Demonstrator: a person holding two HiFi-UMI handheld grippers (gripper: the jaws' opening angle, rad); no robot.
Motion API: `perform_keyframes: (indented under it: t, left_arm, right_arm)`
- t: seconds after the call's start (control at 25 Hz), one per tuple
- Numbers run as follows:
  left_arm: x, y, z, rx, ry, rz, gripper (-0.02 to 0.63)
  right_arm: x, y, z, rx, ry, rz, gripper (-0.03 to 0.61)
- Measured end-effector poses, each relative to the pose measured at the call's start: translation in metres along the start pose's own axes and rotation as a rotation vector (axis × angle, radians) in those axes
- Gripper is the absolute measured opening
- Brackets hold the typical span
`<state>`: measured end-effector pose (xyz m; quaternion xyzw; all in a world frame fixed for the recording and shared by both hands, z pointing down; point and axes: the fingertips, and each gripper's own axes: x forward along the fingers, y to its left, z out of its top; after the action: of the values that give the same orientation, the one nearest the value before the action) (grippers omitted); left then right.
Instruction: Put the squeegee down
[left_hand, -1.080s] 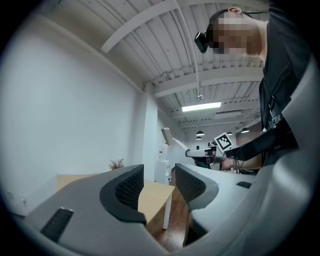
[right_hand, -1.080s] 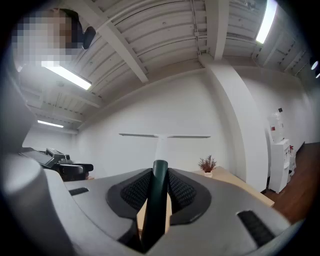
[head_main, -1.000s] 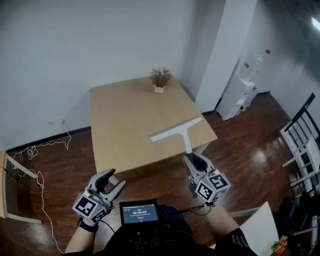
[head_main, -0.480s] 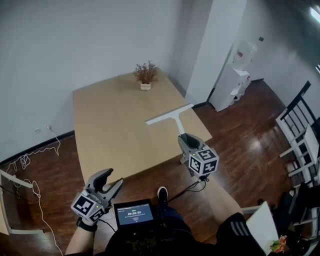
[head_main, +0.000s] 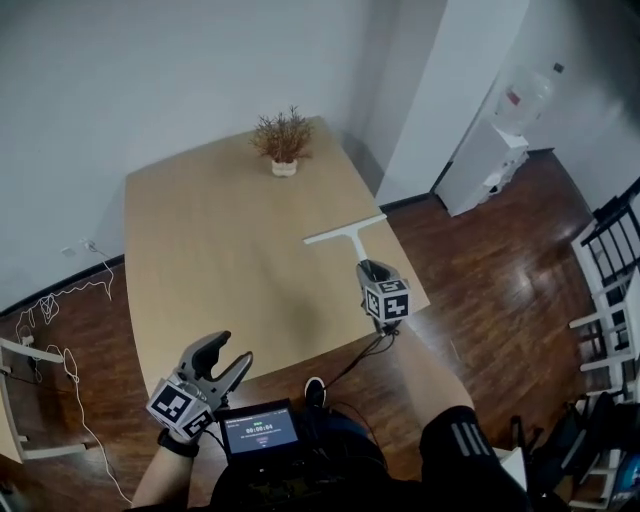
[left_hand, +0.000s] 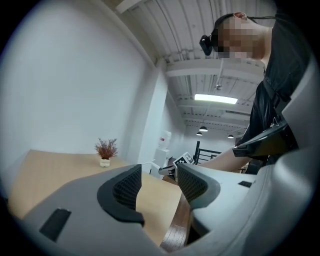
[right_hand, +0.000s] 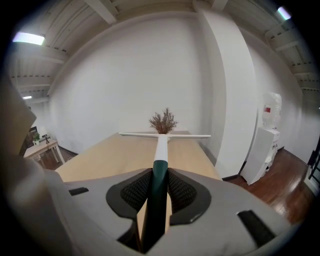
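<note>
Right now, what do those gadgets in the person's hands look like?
The left gripper and right gripper are light grey plastic, each with two curved jaws lined with black textured pads. Each carries a cube of black-and-white square markers. A thin black cable runs from the right one. The right arm wears a short dark sleeve with white stripes.
</note>
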<state>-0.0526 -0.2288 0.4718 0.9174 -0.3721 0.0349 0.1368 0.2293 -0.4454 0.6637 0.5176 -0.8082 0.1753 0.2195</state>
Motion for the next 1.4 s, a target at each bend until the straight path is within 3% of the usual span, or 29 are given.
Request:
perform_keyframes:
  t: [0.32, 0.72, 1.04, 1.4]
  left_arm:
    - [0.084, 0.026, -0.028, -0.046, 0.095, 0.016, 0.232]
    - [0.113, 0.026, -0.048, -0.081, 0.144, 0.052, 0.232]
    - [0.112, 0.021, -0.054, -0.082, 0.154, 0.073, 0.232]
    - [0.097, 0.021, -0.045, -0.062, 0.139, 0.087, 0.232]
  right_arm:
    - [0.105, -0.055, -0.068, -0.012, 0.177, 0.038, 0.115]
    - [0.147, -0.07, -0.114, -0.053, 0.26, 0.064, 0.115]
    - [0.149, -0.073, -0.134, -0.061, 0.312, 0.056, 0.118]
    - [0.138, -0.064, -0.111, -0.049, 0.266, 0.033, 0.168]
